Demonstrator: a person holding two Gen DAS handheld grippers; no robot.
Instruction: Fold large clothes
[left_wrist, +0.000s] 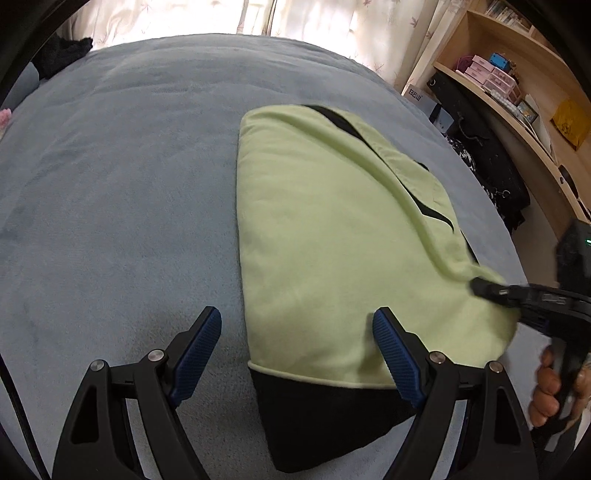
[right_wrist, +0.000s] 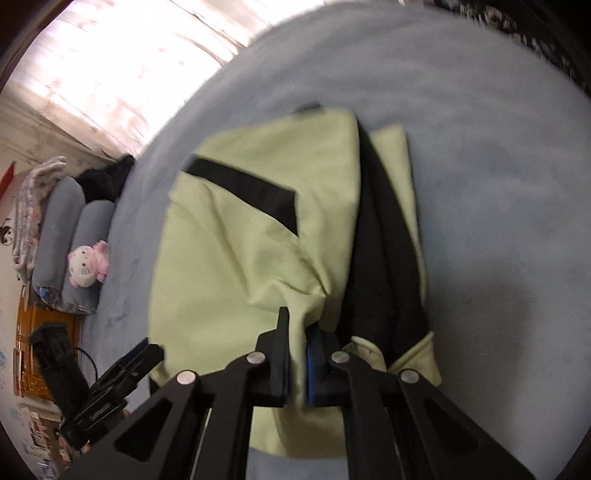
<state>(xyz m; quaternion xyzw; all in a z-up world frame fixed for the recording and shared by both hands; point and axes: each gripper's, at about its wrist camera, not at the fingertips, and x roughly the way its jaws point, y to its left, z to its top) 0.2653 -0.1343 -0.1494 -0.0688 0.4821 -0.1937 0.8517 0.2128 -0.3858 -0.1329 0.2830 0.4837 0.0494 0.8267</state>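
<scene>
The light-green garment (left_wrist: 325, 221) with black panels lies partly folded on the blue-grey bed cover (left_wrist: 110, 184), right of the bed's centre in the left wrist view; its black hem section points toward you, and a black stripe runs along its far side. Your right tool (right_wrist: 297, 354) is closed narrow on a gathered fold of the green fabric at the garment's near edge, so the cloth bunches upward between the two blue-padded fingers (right_wrist: 314, 354). In the left wrist view that same tool enters from the right, its tip pressed into the garment's right edge, with your right hand (left_wrist: 550, 387) visible on its handle. Your left tool (left_wrist: 297, 332) stands wide open and holds nothing; its right finger sits over the garment's near green area, its left finger over bare bed cover. Beyond the bed you have pale curtains (left_wrist: 314, 22), a wooden shelf (left_wrist: 517, 74) to the right, and a pink-and-white plush toy (right_wrist: 88, 264) beside grey pillows (right_wrist: 70, 236)
</scene>
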